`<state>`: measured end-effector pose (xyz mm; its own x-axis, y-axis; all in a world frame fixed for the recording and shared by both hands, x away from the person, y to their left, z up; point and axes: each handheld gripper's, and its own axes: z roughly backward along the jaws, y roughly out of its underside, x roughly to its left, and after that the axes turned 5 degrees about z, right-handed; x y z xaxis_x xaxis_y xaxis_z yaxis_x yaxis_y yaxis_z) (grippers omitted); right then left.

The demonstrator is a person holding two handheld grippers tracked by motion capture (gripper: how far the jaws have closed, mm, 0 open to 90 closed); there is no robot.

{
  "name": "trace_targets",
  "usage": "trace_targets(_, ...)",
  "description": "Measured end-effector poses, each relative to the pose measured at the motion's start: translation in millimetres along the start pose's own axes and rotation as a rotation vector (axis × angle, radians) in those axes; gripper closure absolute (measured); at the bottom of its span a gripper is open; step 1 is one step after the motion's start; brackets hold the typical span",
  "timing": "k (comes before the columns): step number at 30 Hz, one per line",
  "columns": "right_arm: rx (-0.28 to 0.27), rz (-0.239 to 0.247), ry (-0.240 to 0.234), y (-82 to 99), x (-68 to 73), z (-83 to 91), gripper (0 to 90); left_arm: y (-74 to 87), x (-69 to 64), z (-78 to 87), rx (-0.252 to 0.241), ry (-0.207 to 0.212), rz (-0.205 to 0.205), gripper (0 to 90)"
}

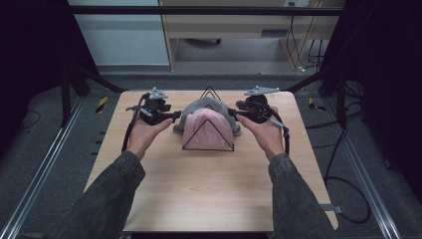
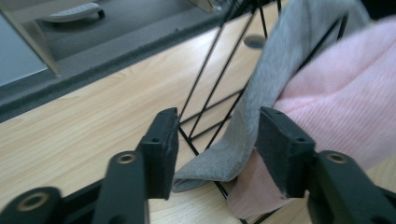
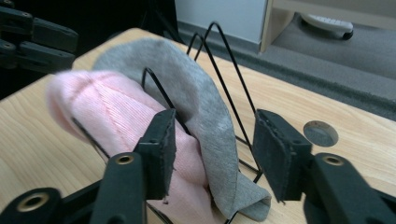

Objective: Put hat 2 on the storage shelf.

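Worktop (image 1: 209,189) of pale wood carries everything here, with 2 sleeved forearms coming in from the near edge in the high view. At the left, the left gripper (image 1: 175,115) sits in the person's left hand (image 1: 144,135) and points inward at a black wire rack (image 1: 208,133) in the middle of the board. In the left gripper view its fingers (image 2: 161,149) stand spread, with the hanging end of a grey cloth (image 2: 261,116) in the gap between them; neither pad presses on it, and the cloth's tip rests on the wood just beside the rack's wires. A pink cloth (image 2: 345,102) lies right behind the grey one, close to the other pad. In the high view the pink cloth (image 1: 206,127) is draped over the rack's front triangle, and the grey cloth (image 1: 199,105) arches over the rack behind it, its 2 ends falling to either side. At the right, the right gripper (image 1: 234,115) in the right hand (image 1: 266,134) faces the rack from the opposite side. In the right gripper view its fingers (image 3: 159,154) are likewise parted, the other end of the grey cloth (image 3: 210,116) hanging loose between them, while the pink cloth (image 3: 107,112) sits against the nearer pad. A round grey disc (image 3: 320,133) is set in the wood farther right.
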<state>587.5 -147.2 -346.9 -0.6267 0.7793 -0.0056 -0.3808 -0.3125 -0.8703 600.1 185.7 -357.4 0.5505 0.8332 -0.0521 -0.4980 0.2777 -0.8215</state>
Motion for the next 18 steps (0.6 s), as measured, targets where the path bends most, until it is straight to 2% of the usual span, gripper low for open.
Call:
trace_targets(1, -0.005, -0.004, 0.002, -0.7, 1.3, 3.8, 46.4, -1.6, -0.8, 4.6, -0.003, 0.002, 0.008, 43.5)
trace_targets(2, -0.005, -0.004, 0.002, -0.7, 1.3, 3.8, 46.4, -2.7, -2.3, 9.2, 0.000, 0.000, 0.004, 43.5)
trace_targets(4, -0.016, -0.001, 0.007, -1.5, 5.4, 15.7, 40.2, -4.0, -10.1, 24.8, 0.009, 0.022, -0.011, 37.5)
trace_targets(7, -0.009, -0.005, 0.013, -2.6, 9.8, 25.9, 30.8, -5.9, -20.4, 43.7, 0.028, 0.032, -0.056, 31.7)
trace_targets(9, -0.001, -0.006, 0.014, -4.6, 14.7, 32.2, 25.2, -6.3, -27.0, 55.0, 0.018, 0.042, -0.076, 28.1)
trace_targets(12, 0.010, -0.013, 0.009, -7.5, 22.8, 40.2, 18.3, -3.1, -33.9, 64.7, 0.033, 0.050, -0.084, 21.6)
trace_targets(18, -0.030, 0.027, 0.005, -11.8, 37.2, 51.3, 11.4, 9.2, -41.1, 77.6, 0.042, 0.050, -0.098, 14.1)
